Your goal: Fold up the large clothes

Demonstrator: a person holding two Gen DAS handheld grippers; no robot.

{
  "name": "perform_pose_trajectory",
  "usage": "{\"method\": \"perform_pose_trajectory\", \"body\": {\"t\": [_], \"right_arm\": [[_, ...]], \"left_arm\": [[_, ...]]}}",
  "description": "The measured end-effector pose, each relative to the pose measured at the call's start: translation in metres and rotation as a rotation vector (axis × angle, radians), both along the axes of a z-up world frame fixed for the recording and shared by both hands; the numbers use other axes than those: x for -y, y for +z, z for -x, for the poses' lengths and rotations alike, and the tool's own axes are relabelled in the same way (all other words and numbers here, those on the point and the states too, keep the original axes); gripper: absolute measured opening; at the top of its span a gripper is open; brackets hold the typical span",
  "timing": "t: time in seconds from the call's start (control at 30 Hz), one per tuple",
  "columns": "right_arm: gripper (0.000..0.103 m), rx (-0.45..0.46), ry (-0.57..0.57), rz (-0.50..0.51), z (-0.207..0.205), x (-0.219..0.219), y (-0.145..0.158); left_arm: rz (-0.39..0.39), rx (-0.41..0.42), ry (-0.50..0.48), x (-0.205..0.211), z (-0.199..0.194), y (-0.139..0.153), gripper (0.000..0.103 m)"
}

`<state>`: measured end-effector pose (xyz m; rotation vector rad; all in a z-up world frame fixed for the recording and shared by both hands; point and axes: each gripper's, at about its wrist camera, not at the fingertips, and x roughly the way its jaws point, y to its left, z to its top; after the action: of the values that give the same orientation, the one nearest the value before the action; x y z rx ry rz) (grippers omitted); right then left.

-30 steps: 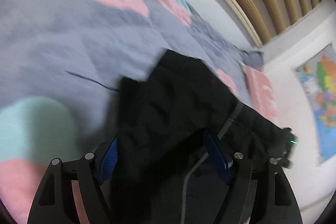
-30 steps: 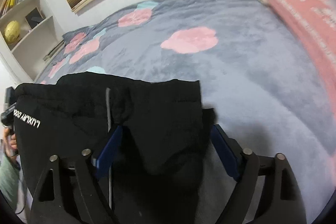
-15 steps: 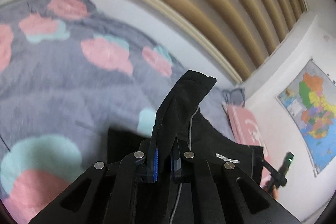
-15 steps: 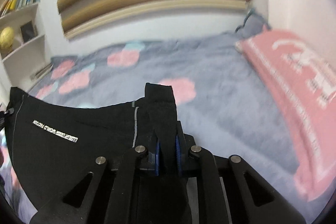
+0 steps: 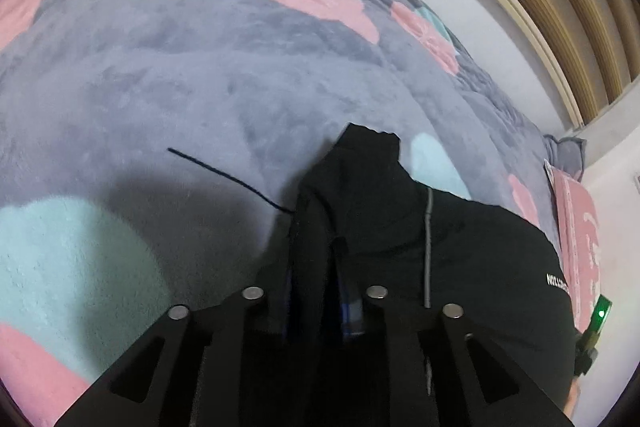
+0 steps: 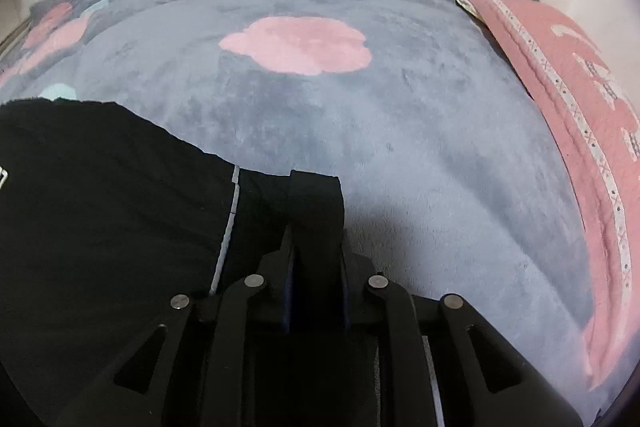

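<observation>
A black garment (image 5: 472, 251) with a grey side stripe and white lettering is stretched between my two grippers above the bed. My left gripper (image 5: 316, 291) is shut on one bunched corner of it, which sticks up between the fingers. My right gripper (image 6: 316, 259) is shut on the other corner of the black garment (image 6: 100, 219), which spreads to the left in the right wrist view. The cloth hides the fingertips in both views.
A grey plush blanket (image 5: 192, 87) with pink and teal patches covers the bed (image 6: 420, 147). A pink pillow (image 6: 580, 99) lies along the right side. A thin dark thread (image 5: 224, 175) lies on the blanket. A slatted headboard and white wall stand behind.
One second ago both grippers were open over the garment. They have since shut on its corners and lifted it; both cameras now tilt down toward the blanket again.
</observation>
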<state>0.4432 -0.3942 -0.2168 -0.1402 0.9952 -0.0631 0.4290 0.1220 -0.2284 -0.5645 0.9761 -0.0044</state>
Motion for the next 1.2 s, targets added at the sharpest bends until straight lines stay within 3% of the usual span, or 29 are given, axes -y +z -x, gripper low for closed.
{"method": "perform_pose_trajectory", "body": {"t": [0.03,0.17,0.27,0.33,0.37,0.4,0.43,0.53,0.6,0.7,0.77,0.9,0.97,1.07,1.2], "right_arm": [[0.018,0.001,0.002,0.003,0.000,0.000,0.000],[0.028,-0.017,0.009,-0.022,0.000,0.002,-0.001],[0.031,-0.033,0.037,-0.085,0.017,0.009,0.015],[0.046,-0.006,0.066,-0.123,0.036,0.008,0.037],[0.059,0.016,0.085,-0.137,0.047,0.005,0.050],[0.068,0.048,0.104,-0.148,0.059,0.001,0.064],[0.069,0.086,0.133,-0.164,0.075,-0.006,0.082],[0.069,0.090,0.256,-0.278,0.104,-0.034,0.115],[0.069,0.084,0.313,-0.301,0.123,-0.067,0.133],[0.069,0.060,0.321,-0.297,0.134,-0.106,0.135],[0.068,0.043,0.315,-0.292,0.132,-0.123,0.123],[0.067,-0.040,0.254,-0.175,0.118,-0.144,0.072],[0.067,-0.057,0.247,-0.161,0.115,-0.147,0.047],[0.067,-0.034,0.219,-0.185,0.112,-0.143,0.035],[0.068,-0.055,0.224,-0.189,0.109,-0.141,0.044]], "left_arm": [[-0.024,-0.026,0.012,-0.002,-0.002,-0.002,0.047],[0.020,-0.020,-0.005,-0.012,0.002,0.000,0.047],[-0.018,0.032,-0.021,-0.018,0.019,0.027,0.046],[-0.024,0.103,-0.026,-0.021,0.035,0.058,0.046],[-0.021,0.140,-0.041,-0.018,0.045,0.077,0.046],[-0.018,0.168,-0.064,-0.014,0.052,0.091,0.046],[-0.021,0.208,-0.107,-0.004,0.063,0.111,0.046],[-0.050,0.273,-0.225,0.038,0.087,0.146,0.047],[-0.043,0.300,-0.317,0.068,0.098,0.154,0.047],[-0.032,0.306,-0.445,0.121,0.114,0.147,0.047],[-0.050,0.266,-0.494,0.153,0.115,0.125,0.047],[-0.104,0.119,-0.506,0.185,0.108,0.058,0.047],[-0.084,0.107,-0.484,0.181,0.103,0.035,0.046],[-0.041,0.103,-0.455,0.173,0.099,0.028,0.046],[-0.100,0.110,-0.473,0.177,0.104,0.042,0.047]]}}
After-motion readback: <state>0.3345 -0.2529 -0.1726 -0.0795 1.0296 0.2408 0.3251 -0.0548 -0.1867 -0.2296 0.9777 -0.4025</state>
